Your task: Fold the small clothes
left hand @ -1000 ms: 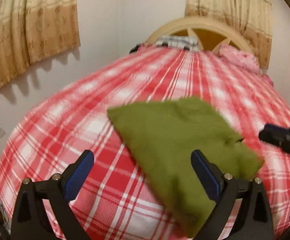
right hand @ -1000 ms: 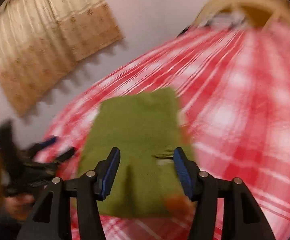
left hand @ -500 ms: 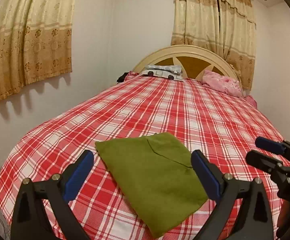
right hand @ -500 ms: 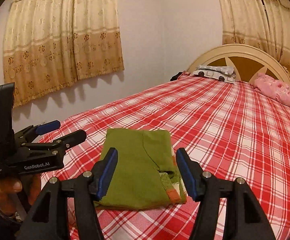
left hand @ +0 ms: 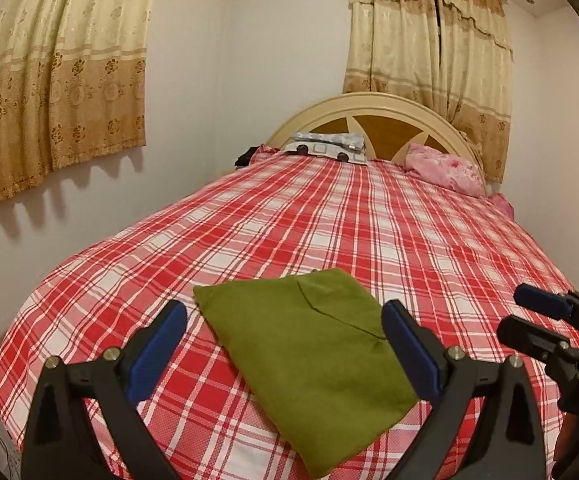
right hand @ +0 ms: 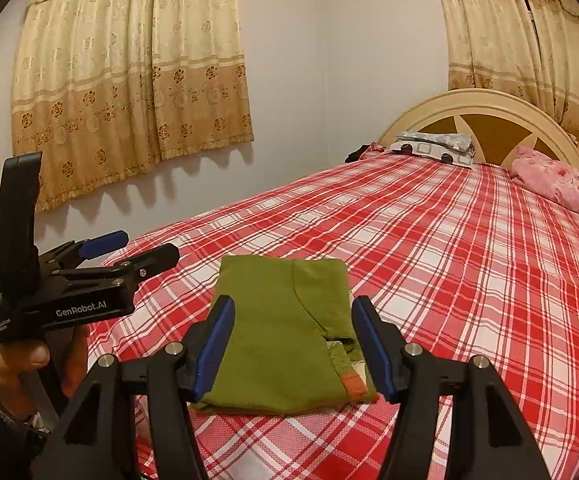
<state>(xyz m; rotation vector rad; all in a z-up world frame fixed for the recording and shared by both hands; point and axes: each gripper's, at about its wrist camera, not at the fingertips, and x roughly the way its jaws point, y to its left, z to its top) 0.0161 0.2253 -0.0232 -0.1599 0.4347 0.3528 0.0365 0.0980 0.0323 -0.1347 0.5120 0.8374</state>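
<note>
While both grippers (left hand: 285, 354) (right hand: 293, 346) hang spread and empty, folded green garment (left hand: 305, 356), lower centre, possibly loose-layered; regrasp could unfold it.

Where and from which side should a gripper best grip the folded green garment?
Probably the green garment's near edge, from the foot of the bed: it lies flat, so only its stacked edges offer anything to pinch. That edge faces the open right gripper, which is nearest.

Warm, dim indoor light, soft curtain (right hand: 129, 92) shadows on the wall, sharp focus, bowed fisheye edges.
</note>
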